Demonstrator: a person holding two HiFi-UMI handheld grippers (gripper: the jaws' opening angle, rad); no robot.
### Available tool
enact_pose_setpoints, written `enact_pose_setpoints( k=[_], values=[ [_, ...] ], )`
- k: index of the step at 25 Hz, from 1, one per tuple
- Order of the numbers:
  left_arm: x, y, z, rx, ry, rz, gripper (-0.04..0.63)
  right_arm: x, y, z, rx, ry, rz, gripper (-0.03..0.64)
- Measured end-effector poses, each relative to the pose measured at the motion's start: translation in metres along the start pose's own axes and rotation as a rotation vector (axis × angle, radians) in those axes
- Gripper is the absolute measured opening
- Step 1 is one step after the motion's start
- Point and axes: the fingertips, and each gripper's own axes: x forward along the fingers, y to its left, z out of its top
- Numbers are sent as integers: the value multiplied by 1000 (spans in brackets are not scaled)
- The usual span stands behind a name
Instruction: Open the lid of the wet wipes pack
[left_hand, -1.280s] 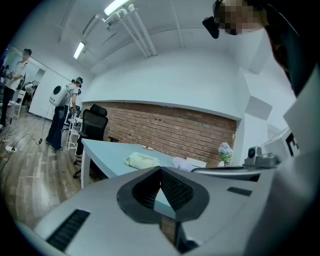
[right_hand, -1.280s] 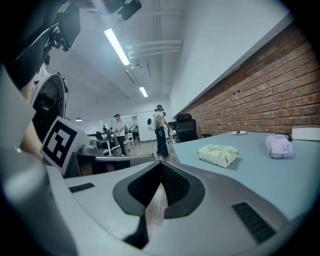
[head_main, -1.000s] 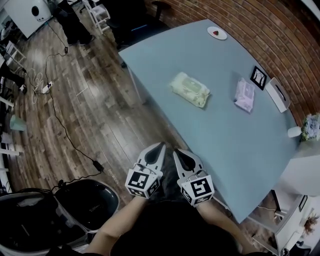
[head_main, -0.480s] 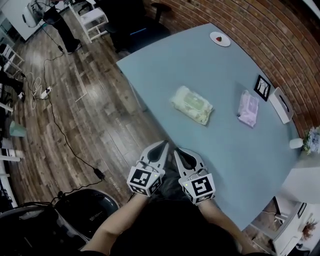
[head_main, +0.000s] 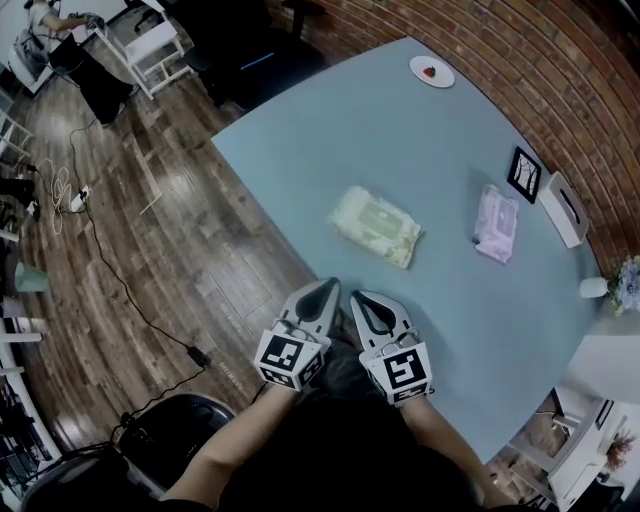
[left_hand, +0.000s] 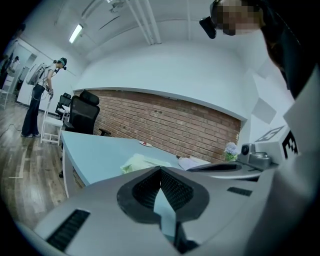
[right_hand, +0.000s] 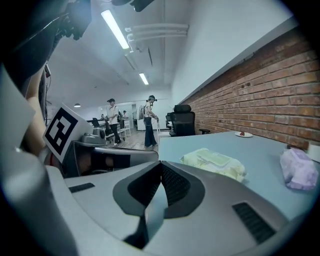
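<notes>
Far left: wooden floor (head_main: 150, 250). Your left gripper (head_main: 325, 287) sits at the near edge of the light blue table (head_main: 330, 130). It's clenched, tips touching and nothing between them. The left gripper view shows the same, with only table visible through the gap behind the tips.

Your right gripper (head_main: 358, 297) is just beside it. It's also clenched tip to tip and empty, which the right gripper view confirms. Both point across the table toward the wet wipes pack (head_main: 376, 226).

The pack is pale green and lies flat near the table's middle, ahead of both grippers and apart from them. Its lid (head_main: 378, 216) lies flat on top.

At the far corner sits a small white plate (head_main: 431, 71) with something red on it. Right of the green pack, well apart, lies a purple wipes pack (head_main: 496, 223).

Further right, near the brick wall (head_main: 560, 90), are a black-framed marker card (head_main: 523, 174) and then a white box (head_main: 566, 208). At the far right edge are flowers (head_main: 628, 283), too small to tell more.
</notes>
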Motion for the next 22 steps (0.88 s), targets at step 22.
enact_pose_setpoints(
  k=[22],
  values=[
    [59, 33, -10, 11, 68, -38, 12, 38, -67, 8, -483, 122, -67, 22]
  ],
)
